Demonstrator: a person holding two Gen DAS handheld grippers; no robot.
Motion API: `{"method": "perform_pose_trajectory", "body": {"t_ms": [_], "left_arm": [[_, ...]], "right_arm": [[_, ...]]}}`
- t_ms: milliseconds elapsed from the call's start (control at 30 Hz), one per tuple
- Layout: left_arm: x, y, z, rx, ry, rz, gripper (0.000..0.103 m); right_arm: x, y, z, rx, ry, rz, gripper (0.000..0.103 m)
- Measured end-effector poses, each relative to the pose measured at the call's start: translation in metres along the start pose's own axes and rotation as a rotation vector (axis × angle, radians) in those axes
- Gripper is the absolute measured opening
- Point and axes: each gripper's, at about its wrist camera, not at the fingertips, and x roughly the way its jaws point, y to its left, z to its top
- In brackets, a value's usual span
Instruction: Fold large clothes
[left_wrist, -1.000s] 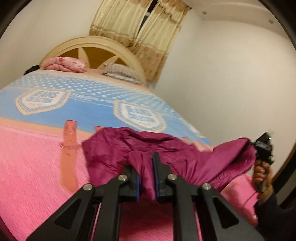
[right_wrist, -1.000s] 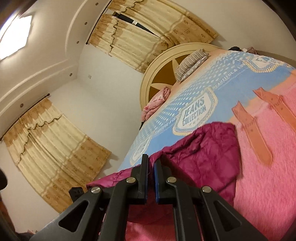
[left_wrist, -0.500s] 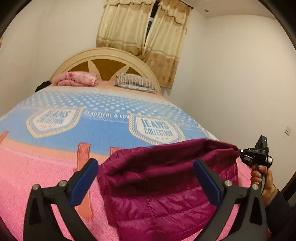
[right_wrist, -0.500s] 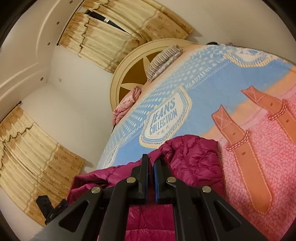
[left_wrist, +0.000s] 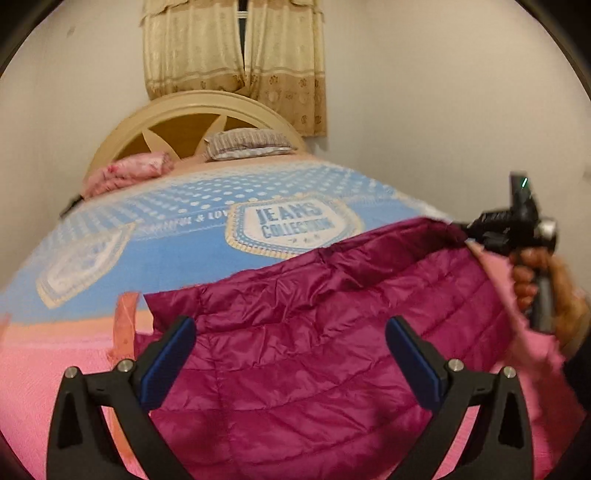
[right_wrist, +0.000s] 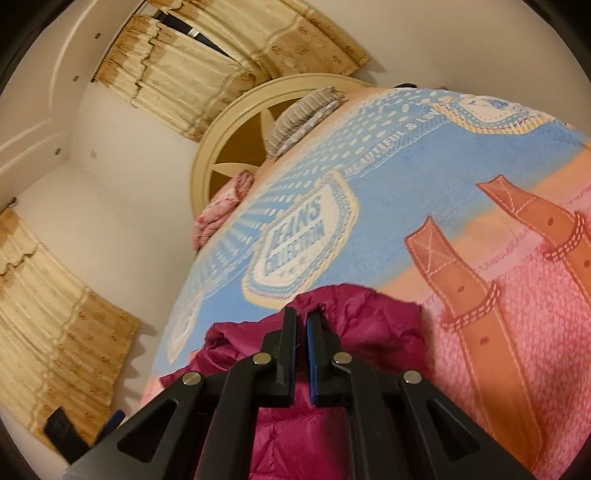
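Observation:
A magenta quilted puffer jacket (left_wrist: 303, 354) lies spread on the near, pink end of the bed. My left gripper (left_wrist: 291, 354) is wide open above the jacket's near part and holds nothing. My right gripper (right_wrist: 302, 332) is shut on the jacket's far corner (right_wrist: 351, 306). In the left wrist view the right gripper (left_wrist: 471, 230) shows at the right, held by a hand, pinching the jacket's upper right corner slightly off the bed.
The bed has a blue and pink "Jeans Collection" blanket (left_wrist: 184, 240). A striped pillow (left_wrist: 251, 144) and a pink folded cloth (left_wrist: 129, 173) lie by the cream headboard (left_wrist: 177, 118). Curtains (left_wrist: 236, 55) hang behind. A wall stands close on the right.
My left gripper let go of the jacket and opened wide. The jacket has been drawn out flatter across the bed. My right gripper stays shut on its corner.

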Motion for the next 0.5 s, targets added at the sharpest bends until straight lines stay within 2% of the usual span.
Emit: {"method": "perform_pose_trajectory", "body": {"t_ms": [100,167,267,400,433,467,500], "left_arm": [[0.032,-0.014,-0.006,0.082,0.031,0.083,0.103],[0.055,-0.011,-0.013,0.071,0.094,0.113,0.103],[0.079,0.004,-0.028,-0.009,0.174,0.121,0.103],[0.091,0.025,-0.043,-0.149,0.207,0.09,0.103],[0.091,0.026,-0.043,-0.156,0.205,0.094,0.103],[0.093,0.025,-0.042,-0.155,0.206,0.099,0.103],[0.092,0.024,-0.041,-0.15,0.209,0.11,0.103]], "right_arm": [[0.019,-0.008,0.001,0.021,0.017,-0.037,0.004],[0.03,-0.012,-0.001,0.014,0.027,-0.052,0.004],[0.035,-0.015,-0.001,0.008,0.024,-0.047,0.005],[0.025,0.007,-0.006,-0.097,-0.006,-0.118,0.007],[0.022,0.015,-0.009,-0.133,-0.022,-0.14,0.014],[0.016,0.026,-0.012,-0.173,-0.048,-0.169,0.042],[0.01,0.035,-0.015,-0.201,-0.073,-0.179,0.064]]}}
